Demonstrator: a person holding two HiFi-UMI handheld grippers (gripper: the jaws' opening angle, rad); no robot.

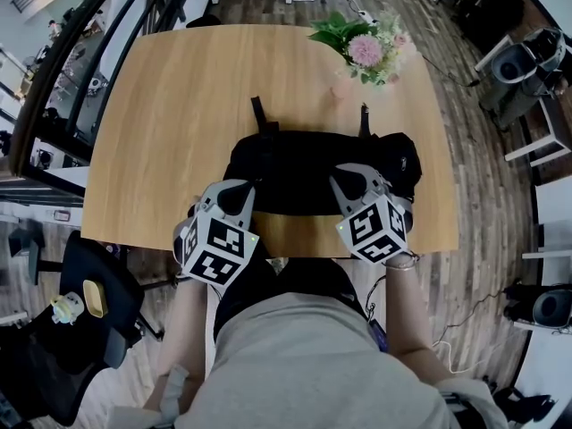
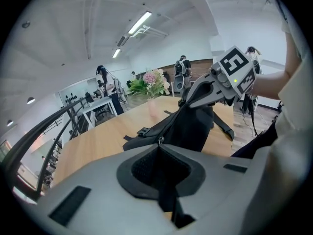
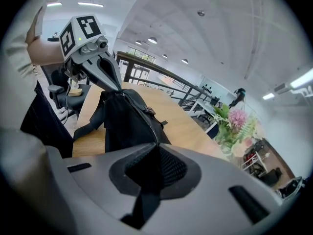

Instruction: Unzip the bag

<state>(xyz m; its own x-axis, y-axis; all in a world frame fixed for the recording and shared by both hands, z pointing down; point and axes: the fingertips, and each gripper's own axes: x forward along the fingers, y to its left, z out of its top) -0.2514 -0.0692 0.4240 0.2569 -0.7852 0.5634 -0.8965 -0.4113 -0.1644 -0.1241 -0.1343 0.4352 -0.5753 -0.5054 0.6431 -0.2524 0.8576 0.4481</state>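
This is looking like an open-plan office or lab floor. A pale wooden worktop is standing on wood-plank flooring, and a black office chair is sitting just beside it. A black railing is running along one side. White desks are lining the background, where people are standing about. Strip lights are glowing on the white ceiling. A bunch of flowers is sitting at the worktop's far edge.
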